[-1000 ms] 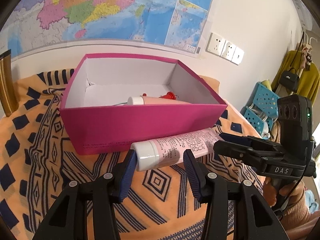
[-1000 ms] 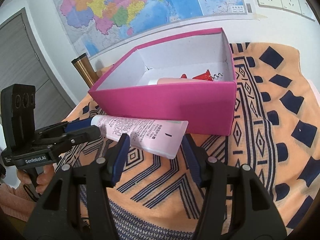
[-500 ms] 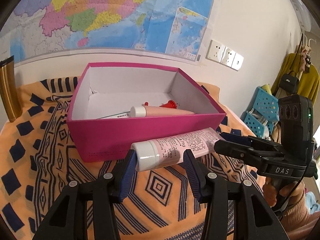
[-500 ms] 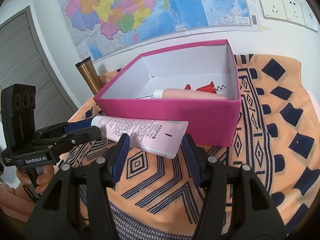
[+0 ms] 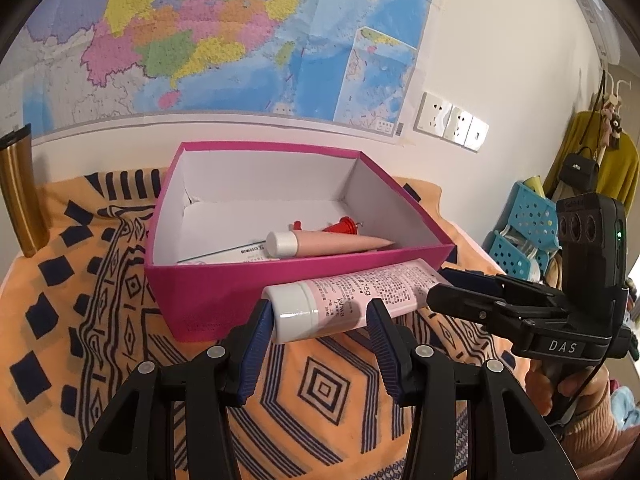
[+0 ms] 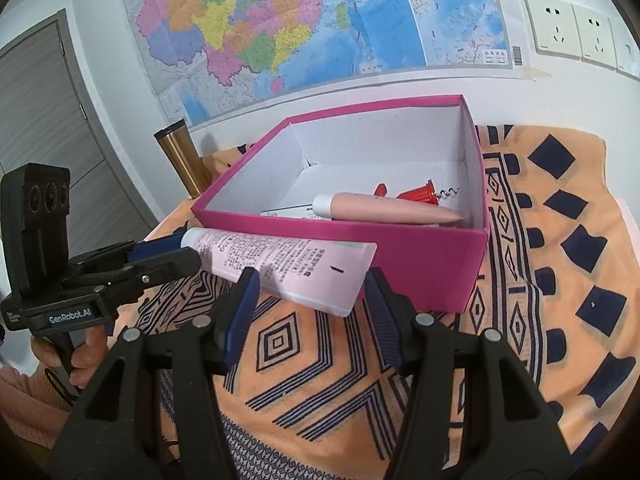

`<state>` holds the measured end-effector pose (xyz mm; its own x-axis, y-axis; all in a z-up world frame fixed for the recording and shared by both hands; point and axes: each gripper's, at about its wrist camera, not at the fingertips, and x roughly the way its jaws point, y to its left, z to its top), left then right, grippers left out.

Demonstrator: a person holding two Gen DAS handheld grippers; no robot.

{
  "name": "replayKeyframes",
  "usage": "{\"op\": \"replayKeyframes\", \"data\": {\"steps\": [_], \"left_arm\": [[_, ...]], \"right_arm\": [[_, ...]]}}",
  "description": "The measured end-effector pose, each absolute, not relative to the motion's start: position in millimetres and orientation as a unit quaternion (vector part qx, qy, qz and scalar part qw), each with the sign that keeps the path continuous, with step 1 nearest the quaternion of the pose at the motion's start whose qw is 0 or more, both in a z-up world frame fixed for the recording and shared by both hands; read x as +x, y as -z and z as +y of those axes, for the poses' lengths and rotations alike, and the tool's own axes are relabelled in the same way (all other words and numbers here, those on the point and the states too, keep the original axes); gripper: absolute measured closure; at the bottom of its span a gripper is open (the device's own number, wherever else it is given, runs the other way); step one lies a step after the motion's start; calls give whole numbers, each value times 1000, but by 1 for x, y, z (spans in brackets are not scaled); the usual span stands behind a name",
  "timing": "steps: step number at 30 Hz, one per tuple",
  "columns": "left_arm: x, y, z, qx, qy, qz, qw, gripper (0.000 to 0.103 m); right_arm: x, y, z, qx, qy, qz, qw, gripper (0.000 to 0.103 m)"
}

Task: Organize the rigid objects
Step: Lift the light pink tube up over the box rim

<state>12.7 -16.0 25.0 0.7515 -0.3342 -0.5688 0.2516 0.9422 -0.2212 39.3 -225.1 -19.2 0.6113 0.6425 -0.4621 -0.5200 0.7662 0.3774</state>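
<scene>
Pink and white, a printed plastic cream tube with a white screw cap point(image 5: 340, 302) is held lengthwise between the two grippers, raised off the orange cloth with dark blue geometric patterns point(image 5: 320, 384) and just in front of the near wall of the magenta cardboard box with a white interior point(image 5: 224, 300). The cap end is clamped between the blue-padded fingers of the left gripper point(image 5: 318, 322), which are closed only as far as the tube's width allows. The flat crimped end point(image 6: 352, 276) is gripped in the same way by the right gripper point(image 6: 310, 294), its fingers set about as wide as the tube. Whether the tube touches the box wall cannot be told.

Inside the box, a salmon-pink tapered tube with a white cap point(image 5: 320, 242) is seen lying near the front right corner. Behind it a red-handled corkscrew point(image 6: 424, 193) is partly hidden, and a flat white printed item point(image 5: 236, 252) lies under the cap end. A gold metal tumbler with a black lid point(image 6: 180, 156) is stood on the cloth to the left of the box, near the wall. A coloured map point(image 5: 224, 36) and white wall sockets point(image 5: 452, 126) are fixed to the wall behind.
</scene>
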Motion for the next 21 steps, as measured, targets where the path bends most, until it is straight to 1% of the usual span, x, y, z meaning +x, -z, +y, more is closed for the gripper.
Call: {"op": "replayKeyframes", "data": {"steps": [21], "left_arm": [[24, -34, -11, -64, 155, 303, 938, 55]], "right_arm": [[49, 5, -224, 91, -328, 279, 898, 46]]}}
